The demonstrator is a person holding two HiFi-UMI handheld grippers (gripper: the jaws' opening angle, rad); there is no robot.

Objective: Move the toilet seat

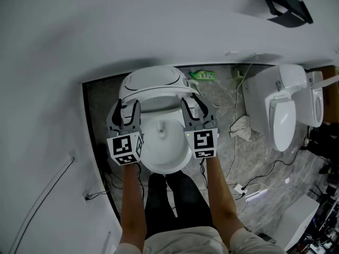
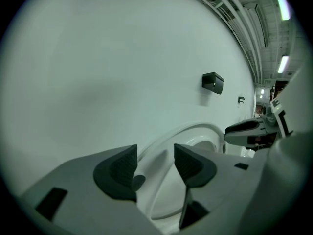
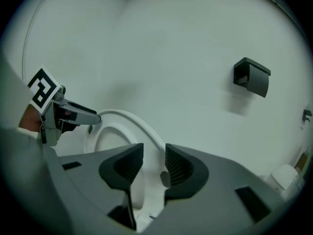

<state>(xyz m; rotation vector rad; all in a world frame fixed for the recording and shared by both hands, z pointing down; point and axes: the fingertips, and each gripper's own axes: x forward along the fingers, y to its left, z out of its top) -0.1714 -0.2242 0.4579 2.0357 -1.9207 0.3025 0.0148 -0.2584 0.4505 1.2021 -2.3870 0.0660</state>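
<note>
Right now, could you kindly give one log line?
toilet seat: raised | left claw: open, astride rim | right claw: open, astride rim

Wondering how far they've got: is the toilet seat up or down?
Up. The seat ring stands steeply off the bowl, its opening facing both gripper views.

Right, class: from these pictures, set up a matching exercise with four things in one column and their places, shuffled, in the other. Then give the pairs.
Things
1. toilet seat
2. black holder
3. green bottle
4. second toilet

Places
A. on the marbled floor, at the foot of the white wall
B. between the jaws of the left gripper and the right gripper
C. mounted on the white wall
D. at the right of the head view

Pairs: 1-B, 2-C, 3-A, 4-D
</note>
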